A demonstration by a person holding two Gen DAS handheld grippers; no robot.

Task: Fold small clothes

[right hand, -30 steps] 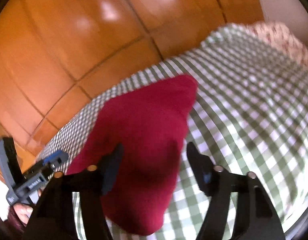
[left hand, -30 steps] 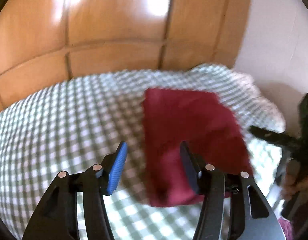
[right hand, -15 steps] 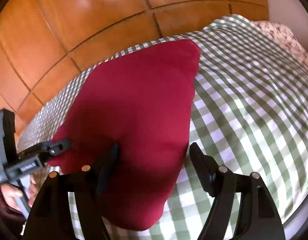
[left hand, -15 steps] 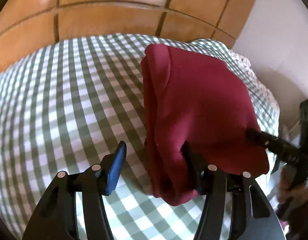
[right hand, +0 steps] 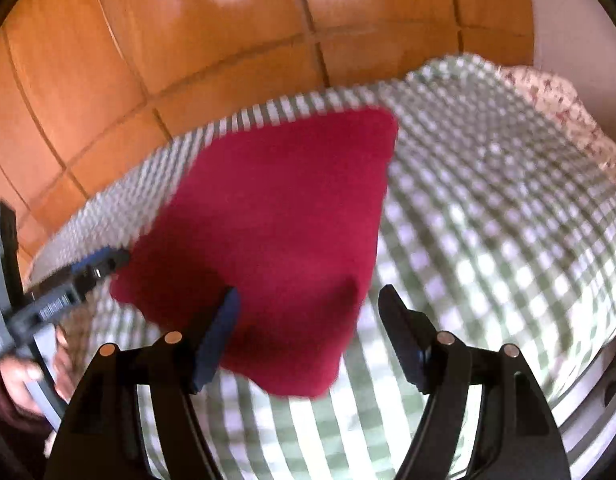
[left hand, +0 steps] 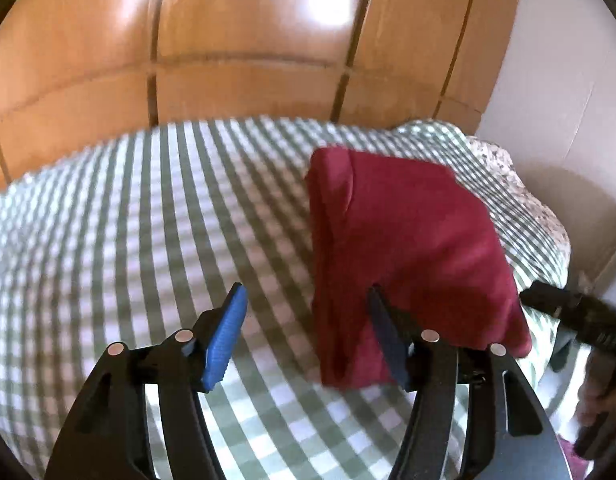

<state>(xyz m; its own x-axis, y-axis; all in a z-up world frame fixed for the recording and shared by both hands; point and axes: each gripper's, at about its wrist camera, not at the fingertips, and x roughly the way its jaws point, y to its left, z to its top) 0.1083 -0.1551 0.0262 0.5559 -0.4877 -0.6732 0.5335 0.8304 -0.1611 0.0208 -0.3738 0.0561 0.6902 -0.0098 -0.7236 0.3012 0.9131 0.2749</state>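
A dark red folded garment (left hand: 408,256) lies flat on the green-and-white checked cloth (left hand: 147,232); in the right wrist view it (right hand: 275,232) fills the middle. My left gripper (left hand: 305,312) is open and empty, above the garment's near left edge, its right finger over the fabric. My right gripper (right hand: 308,308) is open and empty, above the garment's near right corner. Each gripper shows at the edge of the other's view: the right one (left hand: 580,320) and the left one (right hand: 63,288). The frames are motion-blurred.
Orange-brown wooden panels (left hand: 247,48) rise behind the checked surface. A floral cloth (right hand: 556,96) peeks out at the far right corner by a white wall (left hand: 568,60). The surface's near edge drops off at lower right (right hand: 588,392).
Both grippers have pulled back and up from the garment, so it looks smaller and farther. The jaws stay open. The garment lies where it was.
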